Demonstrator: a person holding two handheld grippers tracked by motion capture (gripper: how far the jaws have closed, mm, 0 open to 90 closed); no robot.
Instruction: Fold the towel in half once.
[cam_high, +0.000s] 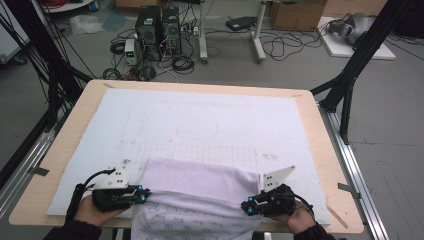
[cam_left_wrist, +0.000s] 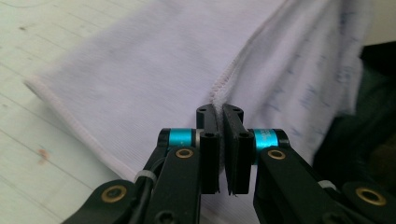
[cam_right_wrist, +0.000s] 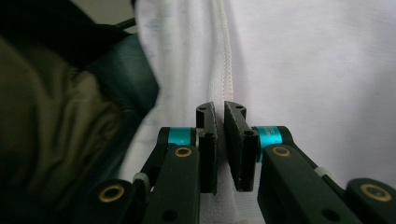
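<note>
A pale lilac garment (cam_high: 195, 192), probably a T-shirt, lies at the near edge of the white mat (cam_high: 210, 120), its printed lower part hanging over the table edge toward the person. The left gripper (cam_high: 141, 192) sits at the garment's left side and the right gripper (cam_high: 247, 207) at its right side, each pointing inward across the cloth toward the other. In the left gripper view the jaws are pinched nearly together on a stitched seam (cam_left_wrist: 233, 65) where the fabric folds; in the right gripper view the jaws likewise clamp the seam (cam_right_wrist: 226, 60) running straight away from them. The garment's long axis runs from one gripper to the other, parallel to the mat's near edge, so both hands are equally near and hold opposite ends of the same fold. Any coming lift or pull would, I judge, need both hands to travel together away from that edge, keeping the cloth taut between them.
</note>
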